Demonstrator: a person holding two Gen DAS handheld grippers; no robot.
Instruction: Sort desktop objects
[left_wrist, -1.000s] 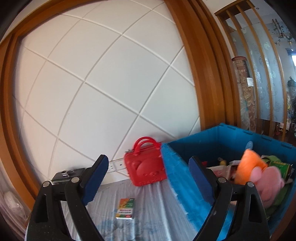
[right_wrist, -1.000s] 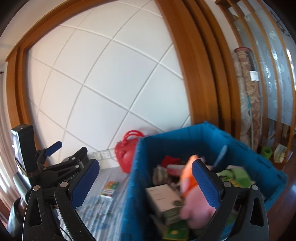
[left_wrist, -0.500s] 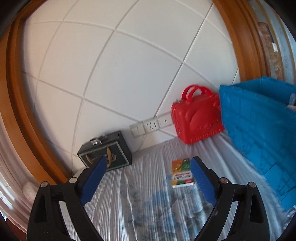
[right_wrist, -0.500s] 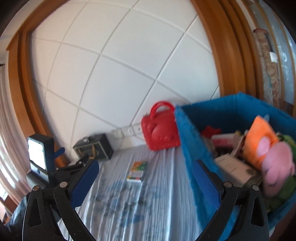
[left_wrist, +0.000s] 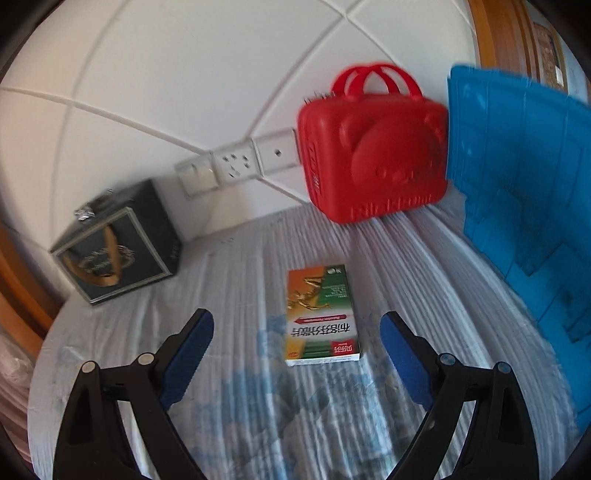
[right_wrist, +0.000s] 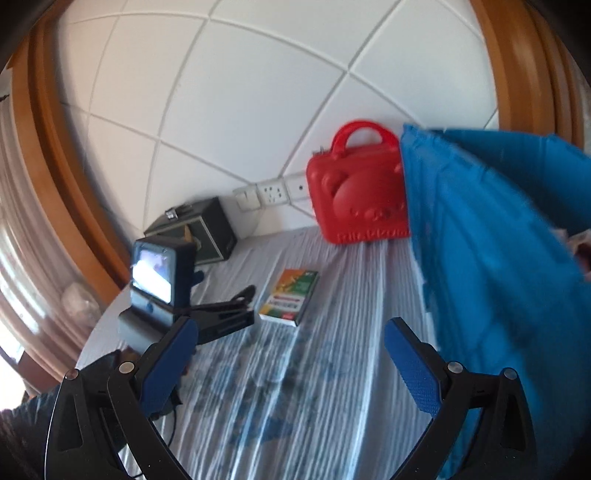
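Observation:
A small orange-and-green medicine box (left_wrist: 321, 317) lies flat on the striped cloth. My left gripper (left_wrist: 295, 324) is open, its blue pads wide apart, and the box shows between them just ahead of the tips. In the right wrist view the left gripper (right_wrist: 251, 304) points at the box (right_wrist: 290, 295) from the left, close to it and apart from it. My right gripper (right_wrist: 291, 328) is open with nothing between its pads, nearer to me than the box. The blue bin (right_wrist: 498, 258) stands to the right.
A red bear-faced case (left_wrist: 373, 155) with a handle stands against the wall beside the blue bin (left_wrist: 517, 203). A dark box (left_wrist: 114, 247) sits at the back left under the wall sockets (left_wrist: 236, 162). A wooden frame edges the wall panel.
Both grippers have come down toward the cloth and swung left, away from the bin. The bin's contents have left both views. The medicine box is now much nearer to the left gripper.

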